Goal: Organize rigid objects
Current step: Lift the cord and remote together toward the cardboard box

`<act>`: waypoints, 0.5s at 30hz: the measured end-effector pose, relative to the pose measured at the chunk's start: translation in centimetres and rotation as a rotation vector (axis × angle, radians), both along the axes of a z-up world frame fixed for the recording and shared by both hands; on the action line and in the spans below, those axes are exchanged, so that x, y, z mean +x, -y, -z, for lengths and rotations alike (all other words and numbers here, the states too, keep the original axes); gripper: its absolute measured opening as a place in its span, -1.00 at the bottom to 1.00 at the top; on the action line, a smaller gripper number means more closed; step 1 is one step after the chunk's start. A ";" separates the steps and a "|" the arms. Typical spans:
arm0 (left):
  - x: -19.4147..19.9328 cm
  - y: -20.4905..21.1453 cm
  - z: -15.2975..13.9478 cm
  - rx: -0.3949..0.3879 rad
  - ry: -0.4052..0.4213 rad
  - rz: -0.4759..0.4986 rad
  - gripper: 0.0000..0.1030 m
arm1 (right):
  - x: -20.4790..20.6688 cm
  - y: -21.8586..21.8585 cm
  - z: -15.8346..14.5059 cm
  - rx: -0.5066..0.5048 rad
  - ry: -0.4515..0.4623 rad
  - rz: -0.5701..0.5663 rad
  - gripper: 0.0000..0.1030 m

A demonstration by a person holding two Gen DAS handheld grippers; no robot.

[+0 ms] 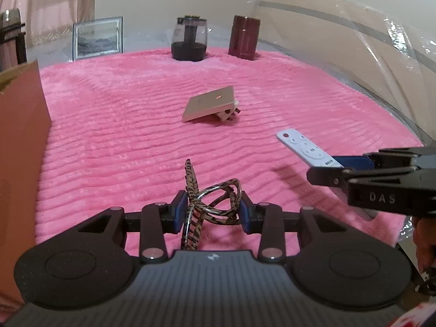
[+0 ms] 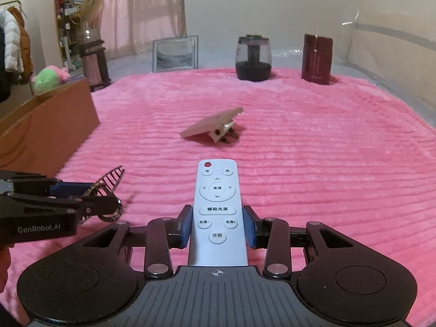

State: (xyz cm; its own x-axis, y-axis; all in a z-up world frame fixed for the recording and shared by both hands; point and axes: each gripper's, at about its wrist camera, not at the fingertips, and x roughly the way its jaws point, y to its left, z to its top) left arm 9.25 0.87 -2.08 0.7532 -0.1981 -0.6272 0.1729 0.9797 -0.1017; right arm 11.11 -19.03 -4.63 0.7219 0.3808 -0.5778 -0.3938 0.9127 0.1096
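Note:
My left gripper (image 1: 213, 209) is shut on a tortoiseshell hair clip (image 1: 209, 199) and holds it above the pink blanket (image 1: 136, 136); the clip also shows in the right wrist view (image 2: 109, 188). My right gripper (image 2: 217, 224) is shut on a white remote control (image 2: 217, 204), also seen in the left wrist view (image 1: 308, 148). A beige wall switch plate (image 1: 211, 103) lies tilted on the blanket ahead of both grippers; in the right wrist view it (image 2: 215, 124) lies past the remote's tip.
A cardboard box (image 2: 41, 130) stands at the blanket's left edge. At the far edge stand a picture frame (image 2: 175, 53), a dark glass pot (image 2: 253, 57) and a maroon canister (image 2: 317, 58). Plastic sheeting (image 1: 354, 41) rises on the right.

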 end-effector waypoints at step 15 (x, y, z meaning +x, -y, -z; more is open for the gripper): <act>-7.8 -2.6 -5.9 -0.007 0.105 -0.021 -0.35 | -6.7 -3.0 -5.1 0.005 0.107 -0.084 -0.31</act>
